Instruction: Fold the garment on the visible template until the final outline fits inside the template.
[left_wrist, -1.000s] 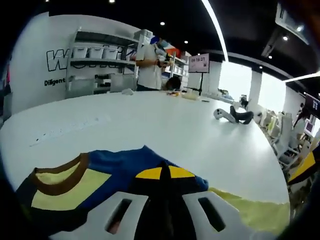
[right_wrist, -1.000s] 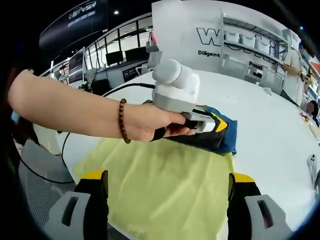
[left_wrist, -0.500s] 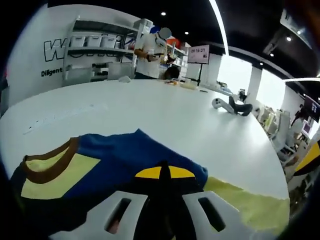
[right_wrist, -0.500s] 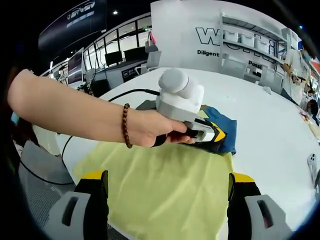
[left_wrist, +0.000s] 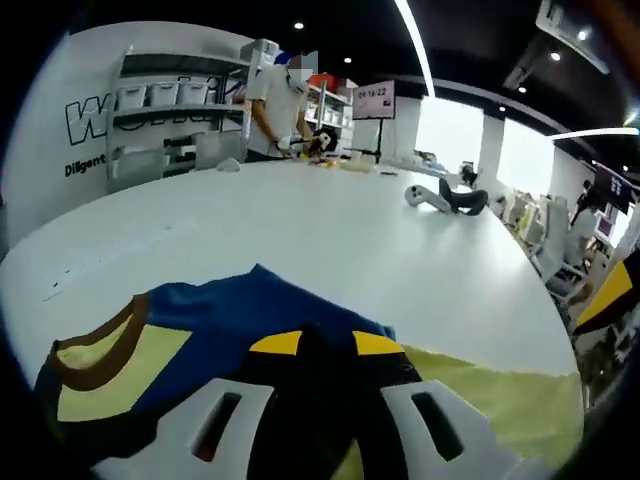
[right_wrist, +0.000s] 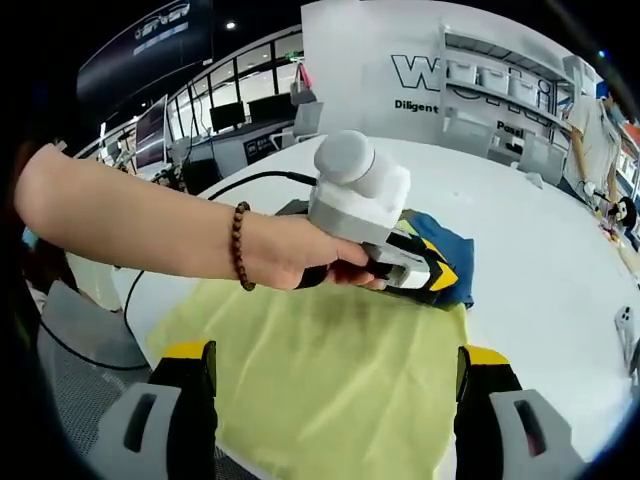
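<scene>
Left gripper view. The left claw (left_wrist: 325, 350) appears closed, its yellow-tipped jaws meeting over the blue edge of the garment (left_wrist: 190, 320); whether cloth is pinched between them cannot be told. Compared with half a second ago, the blue fold has slid leftward and lower in the picture and more of the pale yellow template (left_wrist: 490, 390) shows at the right, which suggests the claw is carrying the edge across. The brown collar (left_wrist: 95, 355) lies left of the claw, on the white worktop (left_wrist: 330, 230).

Right gripper view. The right claw (right_wrist: 335, 385) stands wide open and empty, its jaws framing the template (right_wrist: 330, 370) from the near side. Beyond it a hand (right_wrist: 300, 255) holds the left claw (right_wrist: 435, 275), now shifted slightly rightward over the bunched garment (right_wrist: 455, 255), which lies at the template's far edge and well apart from the right claw. Judged from this, the fold is under way and the outline does not yet sit within the template.
</scene>
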